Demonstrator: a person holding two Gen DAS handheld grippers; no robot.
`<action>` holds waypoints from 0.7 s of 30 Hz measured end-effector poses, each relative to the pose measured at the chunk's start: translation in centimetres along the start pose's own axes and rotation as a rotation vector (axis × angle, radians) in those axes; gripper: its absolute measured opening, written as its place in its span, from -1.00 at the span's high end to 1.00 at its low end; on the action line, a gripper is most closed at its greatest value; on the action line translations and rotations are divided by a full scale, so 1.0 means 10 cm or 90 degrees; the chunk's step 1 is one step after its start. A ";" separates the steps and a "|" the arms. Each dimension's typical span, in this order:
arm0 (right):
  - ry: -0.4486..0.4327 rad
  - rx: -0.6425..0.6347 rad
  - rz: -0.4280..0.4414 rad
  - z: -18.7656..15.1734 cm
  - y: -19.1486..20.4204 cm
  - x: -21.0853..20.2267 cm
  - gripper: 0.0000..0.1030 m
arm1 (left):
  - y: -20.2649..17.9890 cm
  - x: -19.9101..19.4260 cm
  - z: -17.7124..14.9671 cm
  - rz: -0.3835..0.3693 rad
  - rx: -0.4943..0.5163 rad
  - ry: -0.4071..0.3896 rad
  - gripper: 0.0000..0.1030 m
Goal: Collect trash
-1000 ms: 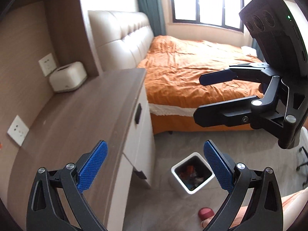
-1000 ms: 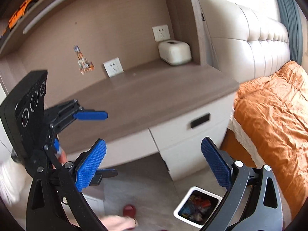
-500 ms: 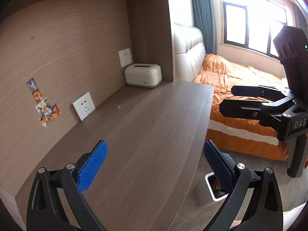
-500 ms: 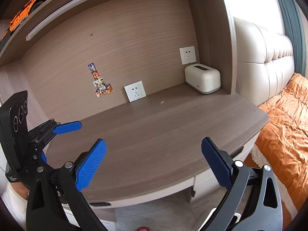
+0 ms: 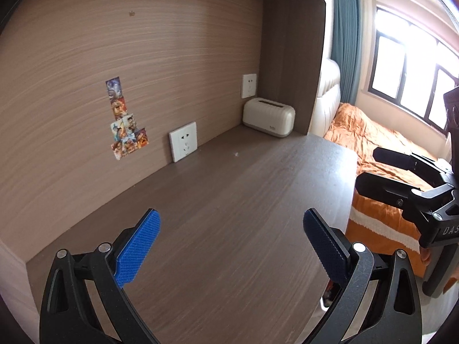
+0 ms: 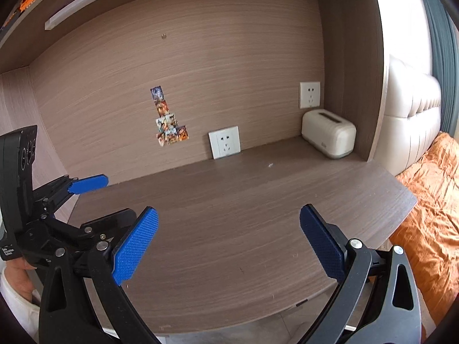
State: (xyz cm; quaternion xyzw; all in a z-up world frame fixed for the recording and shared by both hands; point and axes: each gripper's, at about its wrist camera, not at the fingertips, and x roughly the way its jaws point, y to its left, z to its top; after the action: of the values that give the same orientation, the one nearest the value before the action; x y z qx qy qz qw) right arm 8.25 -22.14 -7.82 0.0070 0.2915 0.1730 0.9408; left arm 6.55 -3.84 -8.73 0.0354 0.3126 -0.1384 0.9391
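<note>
Now: L tongs (image 5: 229,246) and R tongs (image 6: 228,243) both spread wide, empty, over bench (image 5: 229,200). Tiny white scrap (image 5: 237,153) on bench nr wall socket (image 5: 183,141); too small to tell long axis or heading.

Wood desk (image 5: 229,200), cream tissue box (image 5: 268,117) at back corner, 2 wall sockets (white) (image 5: 183,145), stickers (image 5: 126,126), orange bed (image 5: 370,140).

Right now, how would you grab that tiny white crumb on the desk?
The white scrap lies flat on the desk, near the back wall between the socket and the tissue box. Probably come straight down with the open right gripper, fingers either side, and pinch it at desk level.
</note>
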 end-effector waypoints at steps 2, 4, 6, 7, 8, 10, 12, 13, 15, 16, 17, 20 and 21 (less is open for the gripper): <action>-0.008 0.011 0.001 0.04 0.07 0.03 -0.91 | 0.10 -0.05 0.02 0.019 0.006 -0.008 -0.90; -0.010 0.021 0.005 0.06 0.10 0.06 -0.91 | 0.19 -0.08 0.03 0.026 0.007 -0.009 -0.90; -0.006 0.028 0.009 0.09 0.14 0.10 -0.91 | 0.27 -0.11 0.03 0.027 0.002 -0.013 -0.90; -0.005 0.030 0.010 0.09 0.16 0.11 -0.91 | 0.30 -0.12 0.03 0.028 0.001 -0.013 -0.90; -0.004 0.032 0.009 0.10 0.17 0.13 -0.91 | 0.33 -0.12 0.02 0.029 0.002 -0.011 -0.90; 0.000 0.032 0.010 0.10 0.21 0.16 -0.91 | 0.36 -0.12 0.01 0.041 0.013 -0.010 -0.90; -0.001 0.036 0.009 0.09 0.23 0.18 -0.91 | 0.36 -0.12 0.00 0.049 0.027 -0.009 -0.90; 0.000 0.036 0.008 0.10 0.25 0.19 -0.91 | 0.37 -0.12 0.01 0.051 0.033 -0.009 -0.90; 0.000 0.036 0.005 0.10 0.28 0.20 -0.91 | 0.38 -0.11 0.01 0.055 0.036 -0.009 -0.90; -0.001 0.037 0.004 0.09 0.29 0.21 -0.91 | 0.39 -0.11 0.01 0.053 0.037 -0.010 -0.90; -0.001 0.038 0.005 0.10 0.29 0.22 -0.91 | 0.41 -0.11 0.01 0.055 0.035 -0.012 -0.90; -0.002 0.040 0.006 0.11 0.32 0.23 -0.91 | 0.46 -0.09 0.03 0.049 0.023 -0.010 -0.90; -0.002 0.038 0.007 0.11 0.34 0.24 -0.91 | 0.48 -0.08 0.04 0.045 0.017 -0.011 -0.90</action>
State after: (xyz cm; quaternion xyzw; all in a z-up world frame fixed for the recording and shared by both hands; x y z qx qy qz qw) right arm 9.59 -18.11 -7.84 0.0371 0.2952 0.1697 0.9395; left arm 7.50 0.94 -8.00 0.0578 0.3015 -0.1099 0.9453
